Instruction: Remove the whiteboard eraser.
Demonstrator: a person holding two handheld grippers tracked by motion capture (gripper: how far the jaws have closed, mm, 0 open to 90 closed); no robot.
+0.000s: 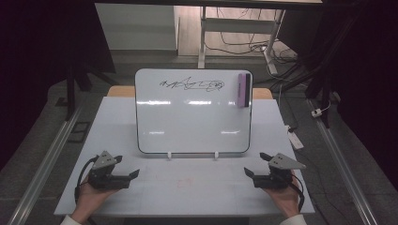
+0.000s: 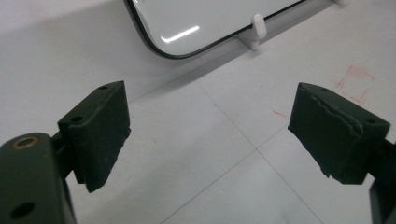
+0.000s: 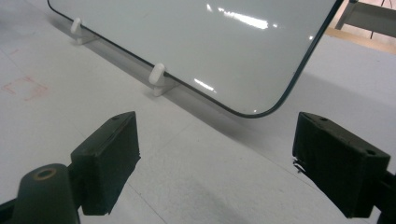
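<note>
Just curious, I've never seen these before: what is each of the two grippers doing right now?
Left gripper: fingers open, holding nothing, low over the table.
Right gripper: fingers open, holding nothing, near the whiteboard.

Left claw (image 1: 127,167) and right claw (image 1: 256,165): both held low in the person's hands, palms up beneath them, jaws wide apart with nothing between. Jaw tips angle inward toward each other. The two claws sit well apart.
</note>
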